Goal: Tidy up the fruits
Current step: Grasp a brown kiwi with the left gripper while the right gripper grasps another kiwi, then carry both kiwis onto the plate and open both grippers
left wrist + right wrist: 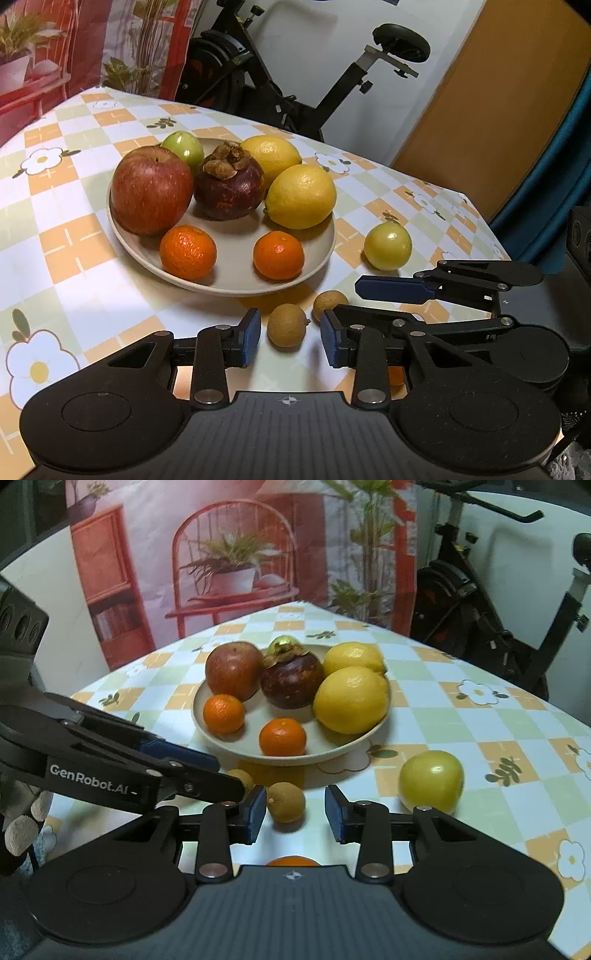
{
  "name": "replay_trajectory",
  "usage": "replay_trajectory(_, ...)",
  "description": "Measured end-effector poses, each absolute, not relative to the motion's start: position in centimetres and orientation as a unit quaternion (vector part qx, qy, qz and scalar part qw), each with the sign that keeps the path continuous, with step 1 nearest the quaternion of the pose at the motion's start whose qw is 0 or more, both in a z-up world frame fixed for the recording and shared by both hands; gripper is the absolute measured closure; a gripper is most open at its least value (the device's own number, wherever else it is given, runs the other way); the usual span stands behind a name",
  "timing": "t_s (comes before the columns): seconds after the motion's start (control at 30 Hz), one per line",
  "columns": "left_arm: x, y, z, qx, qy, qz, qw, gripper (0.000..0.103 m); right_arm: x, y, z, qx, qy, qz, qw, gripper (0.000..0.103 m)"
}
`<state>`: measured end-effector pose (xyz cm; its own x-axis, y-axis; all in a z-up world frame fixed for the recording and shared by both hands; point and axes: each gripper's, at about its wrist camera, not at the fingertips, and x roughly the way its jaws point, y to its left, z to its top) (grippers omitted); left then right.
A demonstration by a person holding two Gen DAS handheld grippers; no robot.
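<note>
With both tools' jaws apart and empty, the left tool [290, 338] and right tool [295, 814] each frame a loose longan [287, 325] on the surface just before the plate [221, 284], so the pick-up step seems underway, calling for closing gently.

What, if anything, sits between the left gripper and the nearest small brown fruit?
Nothing visible does. The small brown fruit lies on the tablecloth right at the left gripper, in the gap between its open fingers, untouched.
</note>
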<state>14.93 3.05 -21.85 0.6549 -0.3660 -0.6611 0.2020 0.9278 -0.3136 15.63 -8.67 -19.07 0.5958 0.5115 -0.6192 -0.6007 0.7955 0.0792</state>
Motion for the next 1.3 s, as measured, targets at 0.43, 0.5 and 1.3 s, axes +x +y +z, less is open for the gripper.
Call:
replay_trajectory(0.43,15.4,3.7,-22.7,-0.130,0.391,-0.167,0.896,0.075,17.0,-7.9,-19.5,-0.076,0.350,0.328,0.874,0.070)
replay_trajectory(0.5,15.4,3.6,-22.6,-0.125,0.389,-0.167,0.898,0.075,17.1,-7.6,-19.6,-0.079,0.355,0.334,0.870,0.075)
replay_trajectory(1.3,14.5,3.9,-18.7,-0.039,0.299,-0.118,0.946,0.075,17.0,-8.6,-17.1,-0.055,0.293,0.298,0.907,0.075)
